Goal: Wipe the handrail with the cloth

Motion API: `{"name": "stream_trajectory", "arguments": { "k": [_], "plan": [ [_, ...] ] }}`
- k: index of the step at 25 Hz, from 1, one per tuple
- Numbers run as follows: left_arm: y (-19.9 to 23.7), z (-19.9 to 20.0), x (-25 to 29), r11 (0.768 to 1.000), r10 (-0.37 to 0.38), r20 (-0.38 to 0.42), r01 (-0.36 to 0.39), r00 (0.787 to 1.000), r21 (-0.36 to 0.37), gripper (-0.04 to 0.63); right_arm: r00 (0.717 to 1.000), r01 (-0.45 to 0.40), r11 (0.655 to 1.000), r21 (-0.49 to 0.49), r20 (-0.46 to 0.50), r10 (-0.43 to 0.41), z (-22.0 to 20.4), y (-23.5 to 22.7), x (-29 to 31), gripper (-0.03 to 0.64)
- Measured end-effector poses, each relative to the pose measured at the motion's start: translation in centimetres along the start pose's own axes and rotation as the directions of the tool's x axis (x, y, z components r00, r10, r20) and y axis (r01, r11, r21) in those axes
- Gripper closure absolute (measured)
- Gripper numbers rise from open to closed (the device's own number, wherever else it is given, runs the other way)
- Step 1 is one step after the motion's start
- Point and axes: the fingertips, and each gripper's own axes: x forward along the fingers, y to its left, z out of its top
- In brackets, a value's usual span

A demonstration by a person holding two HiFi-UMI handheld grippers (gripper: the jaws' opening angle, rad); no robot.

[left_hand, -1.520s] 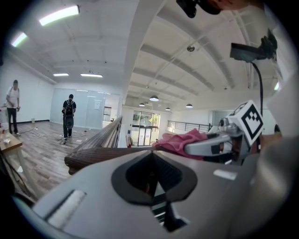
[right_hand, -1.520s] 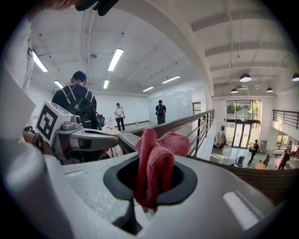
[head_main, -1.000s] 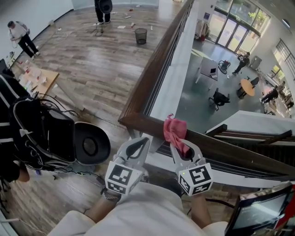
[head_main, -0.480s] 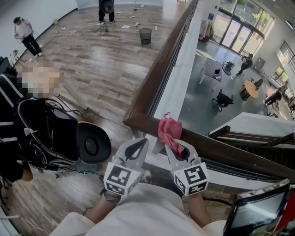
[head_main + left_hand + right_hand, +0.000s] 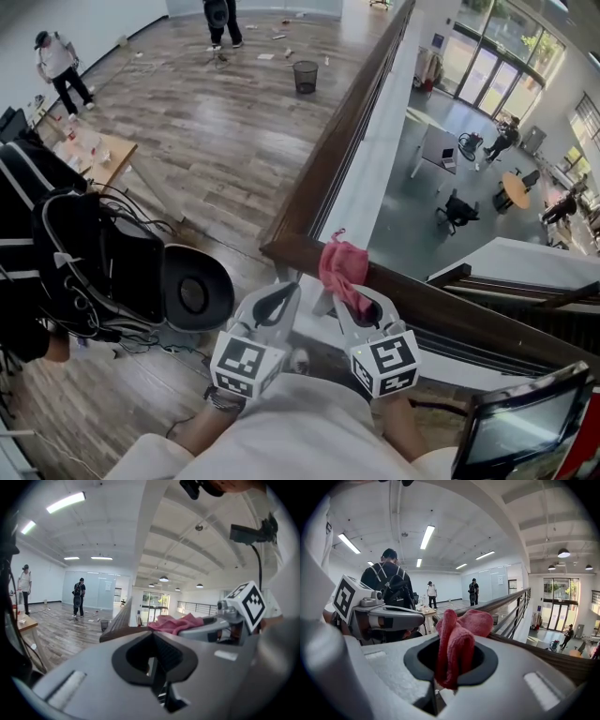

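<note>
Right hand-held gripper (image 5: 354, 298) pinching pink cloth (image 5: 343, 266); cloth bunched at the handrail (image 5: 441, 302) just ahead, near its corner. Left hand-held gripper (image 5: 281, 295) pressed together, empty, just beside the right.

I can't read any words, numbers or brand marks from here. The only print I see is the black-and-white square markers on the left claw (image 5: 279, 298) and right claw (image 5: 354, 295); they're patterns, with no letters.
</note>
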Motion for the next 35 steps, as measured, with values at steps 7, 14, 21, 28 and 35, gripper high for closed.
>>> {"name": "stream_trajectory", "arguments": {
  "k": [7,14,21,28,35],
  "plan": [
    [0.3,0.1,-0.4,1.000,0.023,0.001,-0.023,1.000,-0.006,0.589,1.000,-0.012,0.999,-0.042,-0.014,0.011,0.1,0.1,0.7,0.554],
    [-0.1,0.4,-1.2,0.999,0.025,0.000,-0.025,1.000,-0.021,0.589,0.999,0.006,0.998,-0.065,-0.040,-0.009,-0.2,0.0,0.9,0.554],
    [-1.2,0.9,-1.4,0.999,0.030,0.005,-0.030,1.000,-0.040,0.589,0.999,0.005,0.998,-0.057,-0.053,-0.008,-0.5,-0.2,-0.3,0.554],
    [-1.9,0.6,-1.2,0.999,0.027,-0.007,-0.028,1.000,-0.037,0.589,0.999,-0.015,1.000,-0.013,-0.040,0.015,-0.7,-0.4,-1.2,0.554],
    [-2.8,1.1,-0.1,0.999,0.025,-0.005,-0.025,1.000,-0.027,0.589,0.999,-0.032,0.999,-0.001,-0.035,0.032,-1.1,-1.0,-1.8,0.554]
  ]
}}
